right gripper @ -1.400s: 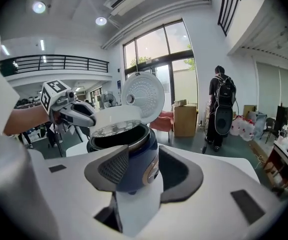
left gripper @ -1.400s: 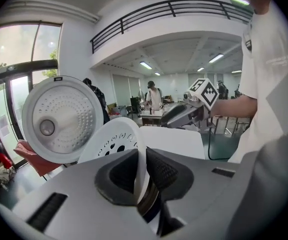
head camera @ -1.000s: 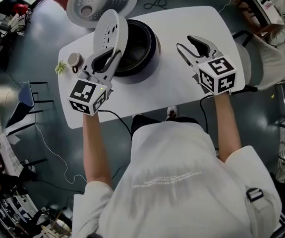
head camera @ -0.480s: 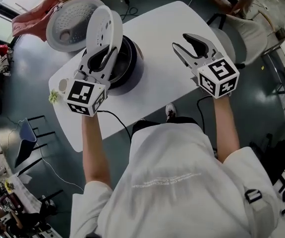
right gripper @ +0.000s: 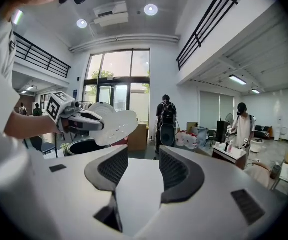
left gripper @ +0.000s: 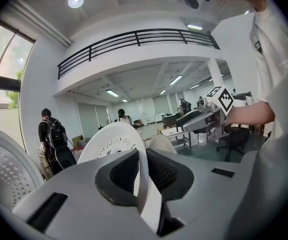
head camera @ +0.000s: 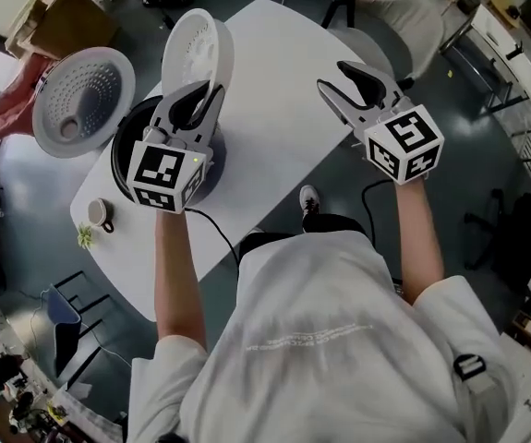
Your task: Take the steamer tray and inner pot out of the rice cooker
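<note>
Steamer tray point(head camera: 196, 49) carried clear of cooker point(head camera: 125, 152).

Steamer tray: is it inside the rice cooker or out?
Out. The left claw grips the steamer tray by its edge, lifted clear of the rice cooker.

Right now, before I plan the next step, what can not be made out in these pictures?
The inner pot: in the head view the left gripper covers most of the rice cooker; the right gripper view shows only the cooker's dark rim.
The steamer tray: in the left gripper view the jaws cover its lower part.
The cup: too small in the head view to see inside.
</note>
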`<move>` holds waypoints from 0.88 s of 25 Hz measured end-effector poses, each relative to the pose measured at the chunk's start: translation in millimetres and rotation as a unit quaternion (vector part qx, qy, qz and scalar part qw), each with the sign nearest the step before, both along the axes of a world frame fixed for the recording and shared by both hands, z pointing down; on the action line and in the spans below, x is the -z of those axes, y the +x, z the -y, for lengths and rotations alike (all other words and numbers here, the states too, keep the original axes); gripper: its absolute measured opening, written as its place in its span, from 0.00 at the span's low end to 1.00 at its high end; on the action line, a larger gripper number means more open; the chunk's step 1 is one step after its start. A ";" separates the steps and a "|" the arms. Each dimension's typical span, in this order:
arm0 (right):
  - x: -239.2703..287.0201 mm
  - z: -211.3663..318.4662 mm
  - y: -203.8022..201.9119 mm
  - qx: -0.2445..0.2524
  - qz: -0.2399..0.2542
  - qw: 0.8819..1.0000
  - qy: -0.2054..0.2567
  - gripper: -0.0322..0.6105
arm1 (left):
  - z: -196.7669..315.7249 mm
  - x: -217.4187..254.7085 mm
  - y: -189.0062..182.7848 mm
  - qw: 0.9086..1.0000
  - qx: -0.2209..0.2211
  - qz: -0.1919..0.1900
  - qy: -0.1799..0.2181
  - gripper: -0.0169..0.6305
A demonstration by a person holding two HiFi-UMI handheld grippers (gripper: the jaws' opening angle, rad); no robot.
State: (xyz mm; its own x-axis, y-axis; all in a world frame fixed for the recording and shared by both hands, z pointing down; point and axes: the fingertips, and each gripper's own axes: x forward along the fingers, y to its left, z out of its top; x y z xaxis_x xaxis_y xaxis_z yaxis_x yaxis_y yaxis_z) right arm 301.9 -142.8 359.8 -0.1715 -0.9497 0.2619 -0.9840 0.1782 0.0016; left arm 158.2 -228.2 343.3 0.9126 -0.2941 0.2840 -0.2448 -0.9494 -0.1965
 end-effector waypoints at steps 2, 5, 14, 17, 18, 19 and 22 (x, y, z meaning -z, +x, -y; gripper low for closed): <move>-2.0 -4.1 12.7 -0.015 -0.002 1.000 -0.002 0.37 | -3.2 -4.9 16.4 1.000 -0.017 0.008 -0.002 0.11; -7.9 -8.1 28.7 -0.028 0.002 1.000 -0.004 0.37 | -6.5 -17.1 38.6 0.999 -0.036 0.023 -0.006 0.12; -36.7 -6.8 62.4 -0.011 0.008 1.000 -0.014 0.37 | -9.0 -68.2 90.7 0.994 -0.055 0.087 -0.022 0.12; -55.6 3.4 70.8 -0.002 0.019 0.999 -0.028 0.37 | -4.3 -92.3 105.1 0.991 -0.057 0.113 -0.032 0.12; -62.1 6.8 73.6 0.001 0.021 0.999 -0.033 0.37 | -2.0 -99.8 109.9 0.991 -0.057 0.119 -0.037 0.12; -68.6 10.1 76.6 0.004 0.022 0.999 -0.039 0.37 | 0.9 -107.0 114.5 0.990 -0.055 0.124 -0.042 0.12; -86.5 19.3 87.0 0.008 0.030 0.998 -0.055 0.37 | 11.3 -129.0 126.5 0.987 -0.045 0.141 -0.055 0.12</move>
State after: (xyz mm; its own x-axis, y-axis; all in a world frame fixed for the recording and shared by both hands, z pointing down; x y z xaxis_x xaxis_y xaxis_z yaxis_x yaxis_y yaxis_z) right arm 388.9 -162.1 446.3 -0.2046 -0.9126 0.3539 -0.9788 0.1896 -0.0769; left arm 284.7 -239.5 472.3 0.8137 -0.1678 0.5566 -0.1079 -0.9844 -0.1390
